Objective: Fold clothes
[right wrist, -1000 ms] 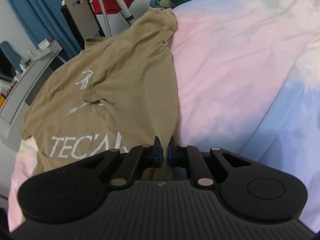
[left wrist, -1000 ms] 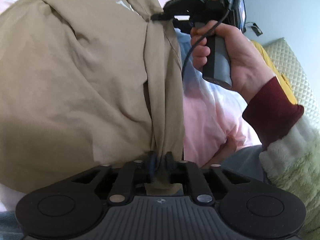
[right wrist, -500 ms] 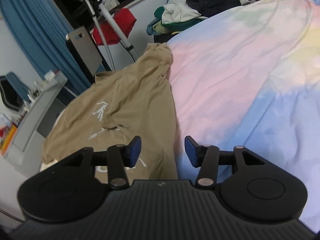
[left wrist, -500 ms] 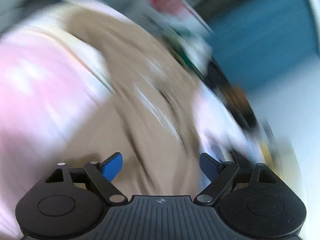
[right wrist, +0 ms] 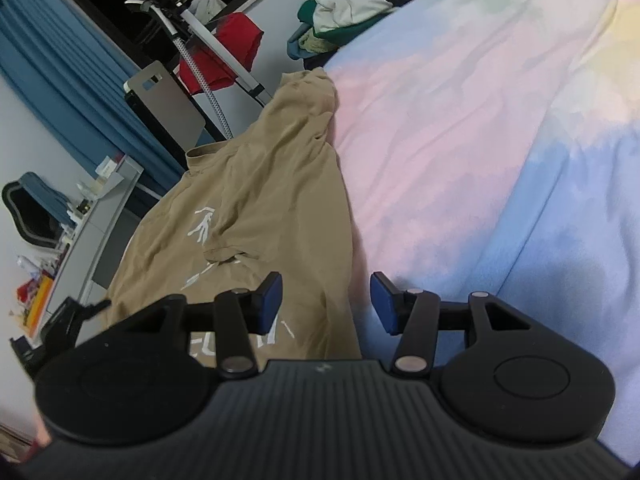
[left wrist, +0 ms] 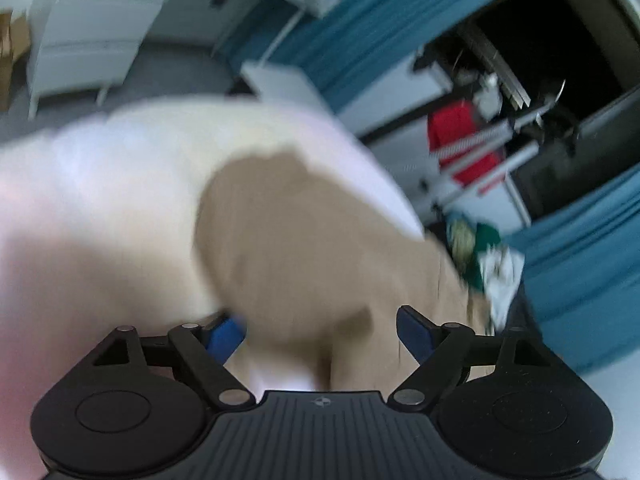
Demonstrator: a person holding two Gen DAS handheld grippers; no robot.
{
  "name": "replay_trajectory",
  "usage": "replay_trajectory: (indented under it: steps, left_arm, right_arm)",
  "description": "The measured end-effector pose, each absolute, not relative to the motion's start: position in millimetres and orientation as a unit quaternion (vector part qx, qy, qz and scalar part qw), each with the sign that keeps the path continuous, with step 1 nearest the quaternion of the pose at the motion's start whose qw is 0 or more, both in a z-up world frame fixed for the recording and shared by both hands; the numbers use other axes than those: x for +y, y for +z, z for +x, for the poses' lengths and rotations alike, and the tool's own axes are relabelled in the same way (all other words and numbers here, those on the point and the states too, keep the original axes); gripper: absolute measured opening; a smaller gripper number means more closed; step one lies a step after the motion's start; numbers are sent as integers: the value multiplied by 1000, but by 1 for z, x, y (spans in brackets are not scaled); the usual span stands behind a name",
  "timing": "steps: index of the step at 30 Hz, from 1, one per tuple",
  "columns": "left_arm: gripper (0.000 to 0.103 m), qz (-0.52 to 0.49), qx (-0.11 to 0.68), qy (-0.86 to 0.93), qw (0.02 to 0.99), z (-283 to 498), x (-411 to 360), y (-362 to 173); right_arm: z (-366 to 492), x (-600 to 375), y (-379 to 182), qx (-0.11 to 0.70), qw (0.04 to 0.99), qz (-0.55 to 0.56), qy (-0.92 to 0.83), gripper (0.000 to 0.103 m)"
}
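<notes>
A tan T-shirt [right wrist: 260,200] with white print lies partly folded along the left side of the bed, on a pastel pink and blue bedspread [right wrist: 460,140]. My right gripper [right wrist: 326,302] hovers over the shirt's near right edge, open, blue pads apart and nothing pressed between them. The left wrist view is blurred by motion. In it the tan shirt [left wrist: 300,240] lies on the pale bedspread [left wrist: 100,200]. My left gripper [left wrist: 320,332] stands wide above the shirt with its jaws closing a little; cloth shows beneath the gap, but the pads do not press it.
A pile of clothes [right wrist: 344,12] sits at the bed's far end. A red garment [right wrist: 228,52] hangs on a metal stand beside blue curtains [right wrist: 60,72]. A cluttered grey desk [right wrist: 92,216] runs along the left of the bed. White furniture [left wrist: 80,32] stands beyond the bed.
Both grippers let go of the tan shirt and opened. The left one swung fast across the bed and turned toward the curtains. The right one drew back slightly from the shirt.
</notes>
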State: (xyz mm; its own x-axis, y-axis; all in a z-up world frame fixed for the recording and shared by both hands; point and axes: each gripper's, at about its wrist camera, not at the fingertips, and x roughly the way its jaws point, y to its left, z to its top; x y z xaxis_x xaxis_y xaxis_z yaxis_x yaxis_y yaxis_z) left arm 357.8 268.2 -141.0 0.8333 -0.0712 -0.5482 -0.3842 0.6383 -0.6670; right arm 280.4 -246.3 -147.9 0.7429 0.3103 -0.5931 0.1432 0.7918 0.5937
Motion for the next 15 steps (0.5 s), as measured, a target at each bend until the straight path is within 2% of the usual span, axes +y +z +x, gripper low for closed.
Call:
replay_trajectory:
  steps: [2, 4, 5, 6, 7, 8, 9, 15]
  left_arm:
    - [84, -374, 257, 112, 884, 374, 268, -135]
    - [75, -337, 249, 145, 896, 387, 268, -130]
    - [63, -321, 247, 158, 900, 392, 267, -127]
    - [44, -304, 247, 169, 904, 396, 265, -123]
    - [32, -277, 251, 174, 911, 403, 261, -119]
    - [12, -240, 260, 173, 919, 411, 255, -115]
    - [6, -199, 262, 176, 928, 419, 245, -109]
    - [5, 74, 191, 105, 973, 431, 130, -60]
  right_arm:
    - [284, -248, -154, 362, 871, 328, 49, 52]
    - [289, -249, -160, 369, 865, 335, 50, 52]
    - [291, -250, -161, 370, 864, 339, 49, 52]
    - [292, -251, -163, 371, 862, 342, 48, 52]
    - [294, -251, -164, 372, 860, 346, 48, 52]
    - [294, -253, -165, 371, 859, 350, 47, 52]
    - [295, -254, -165, 370, 858, 353, 47, 52]
    - [292, -263, -163, 362, 855, 368, 38, 52]
